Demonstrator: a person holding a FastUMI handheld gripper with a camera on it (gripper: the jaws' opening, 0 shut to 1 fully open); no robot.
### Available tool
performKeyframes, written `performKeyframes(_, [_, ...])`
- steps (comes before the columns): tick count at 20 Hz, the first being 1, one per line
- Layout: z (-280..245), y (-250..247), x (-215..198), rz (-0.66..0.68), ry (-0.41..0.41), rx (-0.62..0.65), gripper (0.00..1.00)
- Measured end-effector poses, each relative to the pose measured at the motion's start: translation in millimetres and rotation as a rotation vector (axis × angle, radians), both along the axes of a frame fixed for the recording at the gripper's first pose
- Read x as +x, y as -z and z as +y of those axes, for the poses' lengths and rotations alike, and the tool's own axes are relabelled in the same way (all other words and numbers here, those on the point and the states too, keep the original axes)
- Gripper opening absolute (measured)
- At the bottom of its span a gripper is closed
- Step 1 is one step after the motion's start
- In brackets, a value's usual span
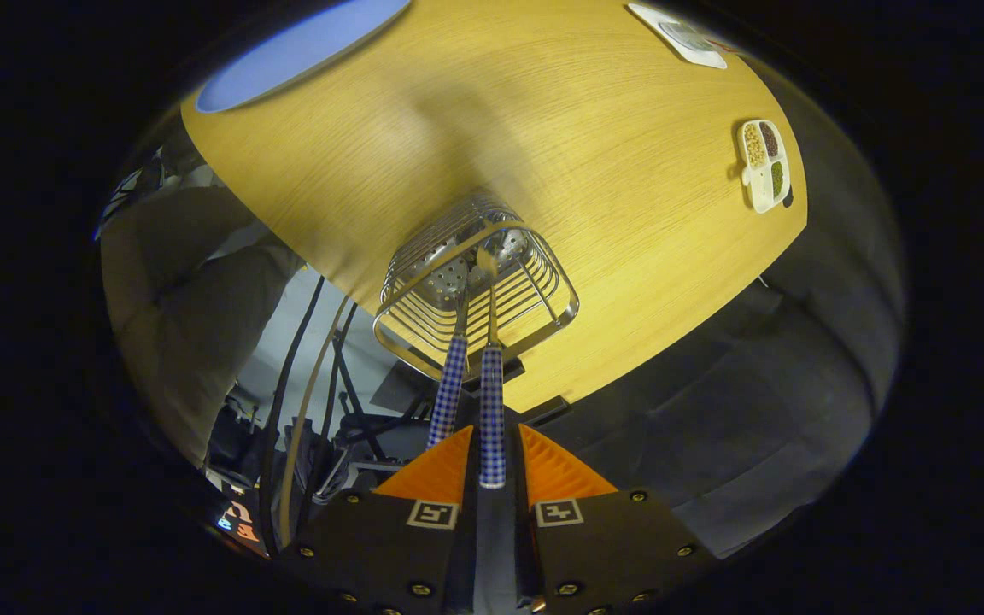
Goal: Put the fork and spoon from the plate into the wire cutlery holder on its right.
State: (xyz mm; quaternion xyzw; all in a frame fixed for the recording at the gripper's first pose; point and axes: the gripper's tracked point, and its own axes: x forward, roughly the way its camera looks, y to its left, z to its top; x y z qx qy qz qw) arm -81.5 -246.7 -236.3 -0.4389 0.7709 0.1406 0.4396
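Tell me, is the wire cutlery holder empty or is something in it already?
Not empty: one checked-handled utensil already stands in the wire holder, and the gripper holds a second with its head inside.

Shiny metal wire cutlery holder [475, 286] on a matt wood-grain table [594, 145]; utensil handles checked [492, 410]

The tool [492, 453] is gripping one checked handle [492, 410], and its fingers are covering that handle's lower end. Both utensil heads are sinking among the wires of the cutlery holder [475, 282], so which is fork or spoon is staying unclear. The blue plate [304, 47] is running out past the view's edge. The divided dish [765, 162] is showing contents too small to identify.
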Motion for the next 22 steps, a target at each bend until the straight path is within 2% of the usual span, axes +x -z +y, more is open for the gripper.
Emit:
performKeyframes(1, [0,-2,0,-0.008,-0.001,-0.002,0.26])
performKeyframes(2, [-1,-4,1,-0.016,-0.002,-0.001,0.29])
performKeyframes(4, [0,-10,0,-0.031,-0.001,-0.007,0.28])
performKeyframes(6, [-4,-11,-2,-0.052,0.004,0.001,0.56])
performKeyframes(7, [-5,-12,-1,-0.068,0.005,0.004,0.83])
performKeyframes(8, [-4,-15,2,-0.091,0.004,0.013,0.87])
performKeyframes(9, [-3,-15,2,-0.111,0.008,0.026,0.97])
performKeyframes(12, [14,-21,5,-0.169,0.031,0.077,0.95])
performKeyframes(16, [40,-31,21,-0.32,0.048,0.169,0.96])
performKeyframes(18, [62,-39,31,-0.442,0.069,0.25,0.96])
performKeyframes(22, [114,-54,59,-0.772,0.166,0.478,0.96])
